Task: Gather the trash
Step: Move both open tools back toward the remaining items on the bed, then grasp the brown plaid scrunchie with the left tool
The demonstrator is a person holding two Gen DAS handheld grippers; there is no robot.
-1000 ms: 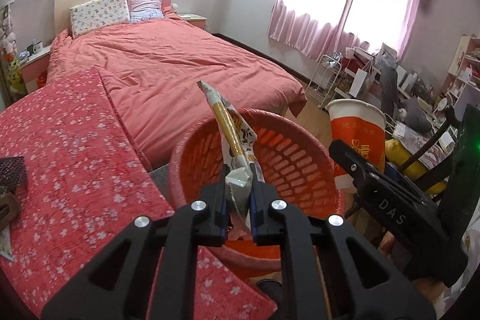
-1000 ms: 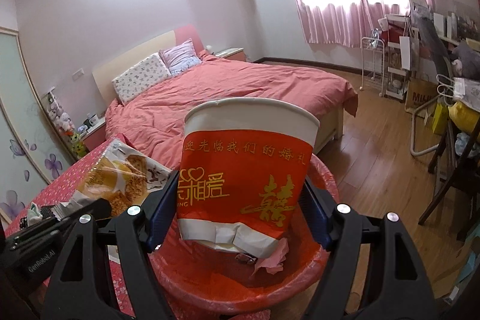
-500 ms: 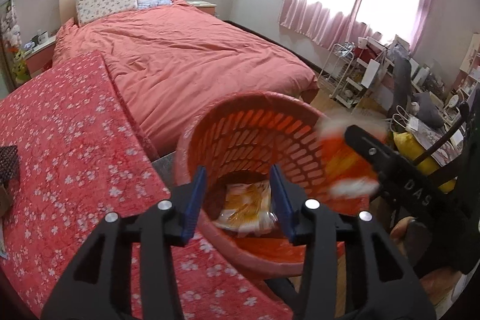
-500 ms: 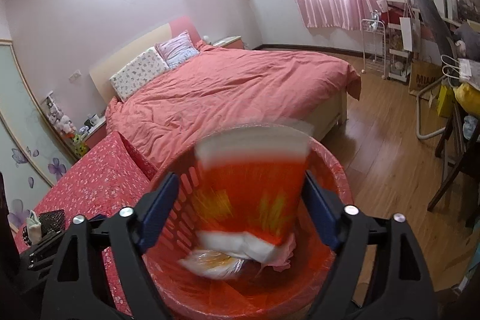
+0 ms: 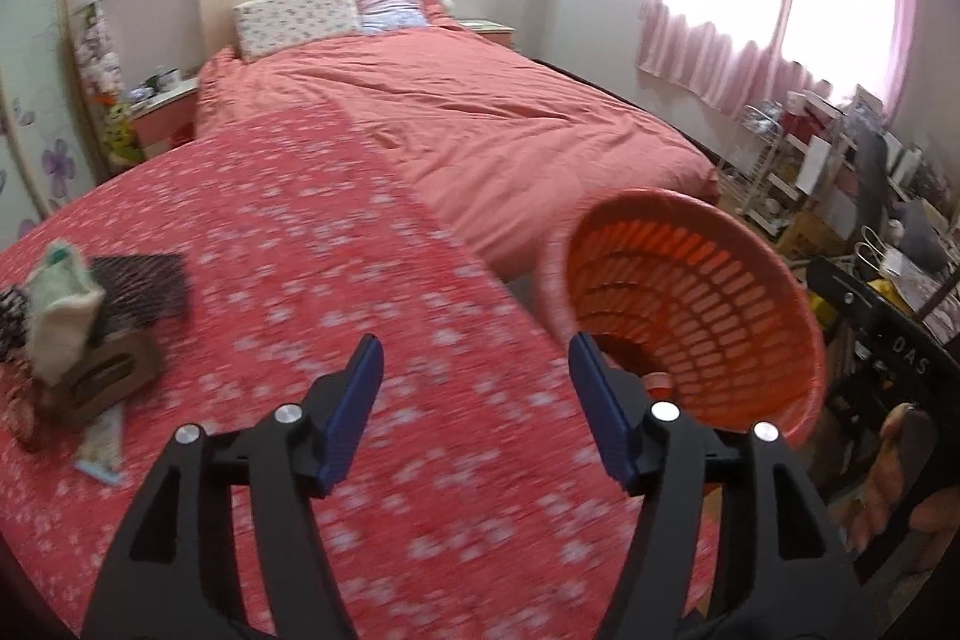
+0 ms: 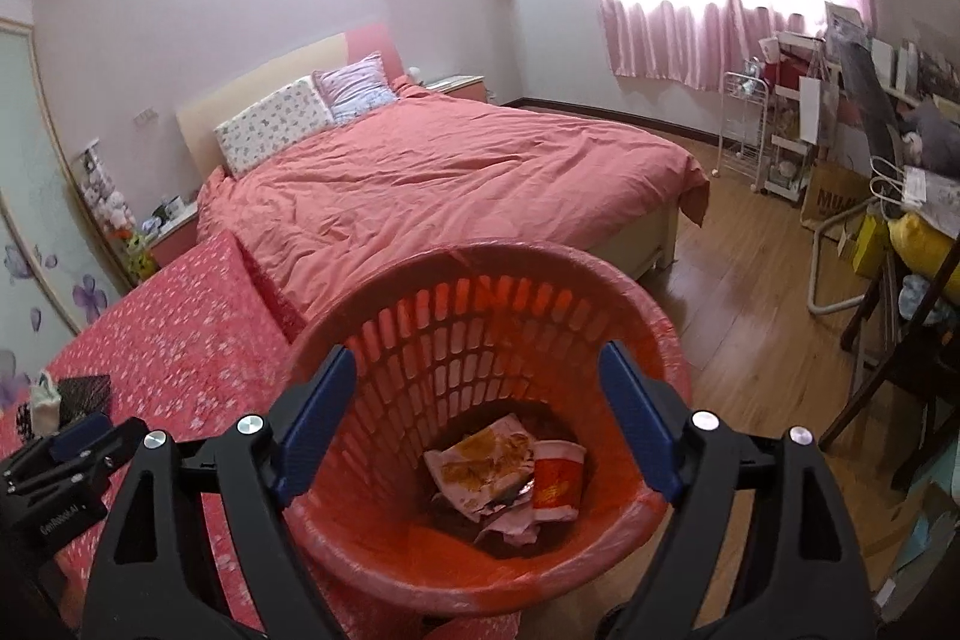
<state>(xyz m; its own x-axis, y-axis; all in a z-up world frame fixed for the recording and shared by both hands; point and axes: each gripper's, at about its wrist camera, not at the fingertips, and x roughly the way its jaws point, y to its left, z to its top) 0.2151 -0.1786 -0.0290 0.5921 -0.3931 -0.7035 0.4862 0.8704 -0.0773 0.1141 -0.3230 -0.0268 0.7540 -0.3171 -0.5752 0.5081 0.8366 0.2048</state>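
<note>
Sitting at the bottom of the orange basket [image 6: 480, 574] are a crumpled snack wrapper [image 6: 480, 466] and a paper cup [image 6: 558, 481], the cup tipped on its side with its white rim pointing away from the camera. Basket's slotted plastic, round, tapering down, next to the flowery red surface [image 5: 336, 244]. Right gripper [image 6: 477, 421] hovers over it, jaws spread, nothing in them. Left gripper [image 5: 474, 403] is over the surface, jaws wide too.

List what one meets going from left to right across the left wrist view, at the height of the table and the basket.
Pale green crumpled cloth → brown cardboard box → red flowered tablecloth → orange slotted plastic basket → black right gripper.
</note>
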